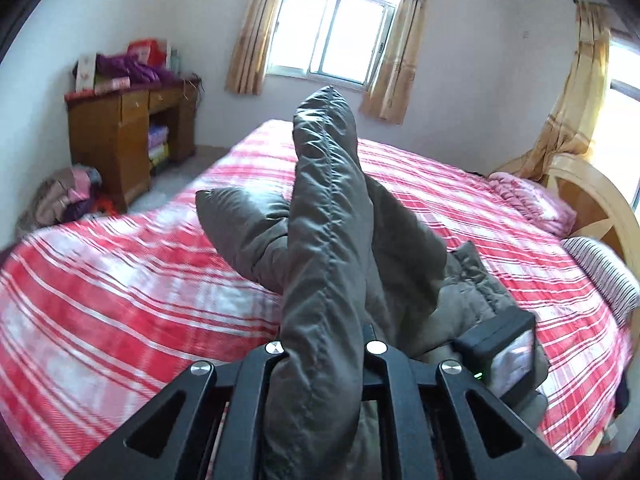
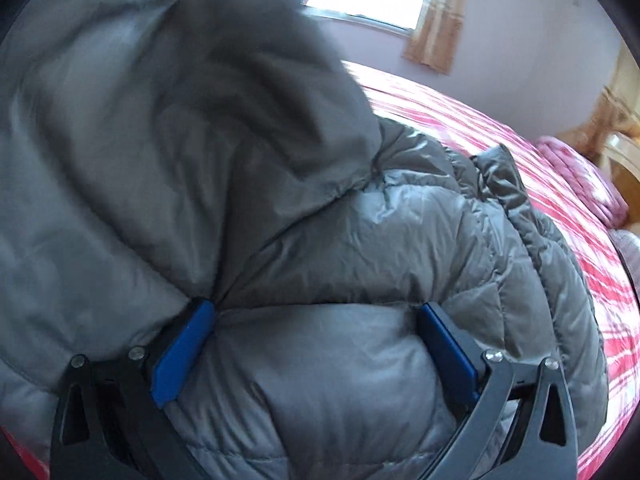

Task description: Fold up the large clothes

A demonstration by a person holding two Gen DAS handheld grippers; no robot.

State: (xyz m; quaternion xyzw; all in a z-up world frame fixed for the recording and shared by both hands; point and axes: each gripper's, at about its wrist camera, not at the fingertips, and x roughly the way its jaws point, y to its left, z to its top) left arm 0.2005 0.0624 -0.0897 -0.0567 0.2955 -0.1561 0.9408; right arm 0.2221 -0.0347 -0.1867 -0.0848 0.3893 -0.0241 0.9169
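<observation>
The left tool [image 1: 320, 350] is clamped on a fold of the grey padded jacket [image 1: 328, 216], its two sides drawn close together with the fabric squeezed between them; the gripped strip stands up in front of the camera, above the bed [image 1: 120, 300]. The rest of the jacket lies on the bed's red-and-white striped cover, with one puffy part spread out to the left of the raised strip. The right tool [image 2: 316, 340] is spread wide, its blue fingers [image 2: 184, 344] pushed down into the quilted body of the jacket [image 2: 360, 248], with a bulge of cloth between them; the fingers do not squeeze it. A blurred flap of grey cloth hangs over the upper left of the right view. In the left view a wooden desk [image 1: 120, 140] stands against the far wall, and pillows [image 1: 532, 200] lie at the headboard.
</observation>
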